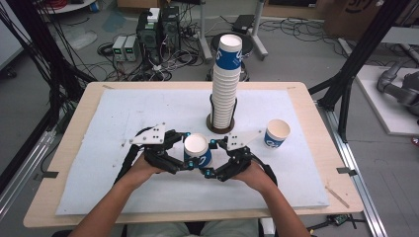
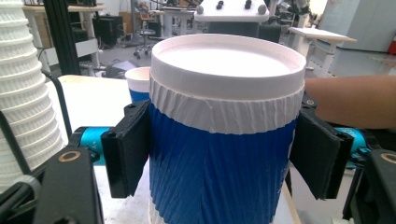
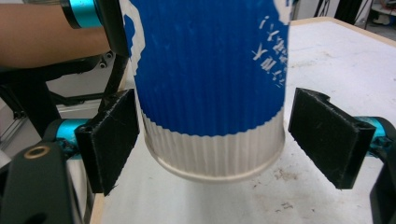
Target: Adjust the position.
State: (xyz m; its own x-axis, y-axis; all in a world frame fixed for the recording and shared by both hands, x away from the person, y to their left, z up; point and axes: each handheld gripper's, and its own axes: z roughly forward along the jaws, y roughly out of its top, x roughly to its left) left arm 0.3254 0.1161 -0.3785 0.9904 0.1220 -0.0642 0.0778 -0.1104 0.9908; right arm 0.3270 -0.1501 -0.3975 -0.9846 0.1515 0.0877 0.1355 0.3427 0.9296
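Observation:
A blue-and-white ribbed paper cup (image 1: pixel 197 150) hangs upright just above the white mat, between both grippers. My left gripper (image 1: pixel 186 152) comes in from the left, and in the left gripper view its black pads (image 2: pixel 127 149) press on the cup (image 2: pixel 224 140) on both sides below the rim. From the right, my right gripper (image 1: pixel 211 158) reaches the lower part of the cup. In the right gripper view the cup's base (image 3: pixel 215 154) sits between the jaws of that gripper (image 3: pixel 212 140). One pad (image 3: pixel 112 140) is at the cup wall, the other (image 3: pixel 327 135) stands a little off it.
A tall stack of paper cups (image 1: pixel 226 84) stands in a dark ring holder (image 1: pixel 220 129) behind the grippers. A single cup (image 1: pixel 276 133) stands upright to the right. The white mat (image 1: pixel 123 113) covers the wooden table (image 1: pixel 74 128); black frame posts flank it.

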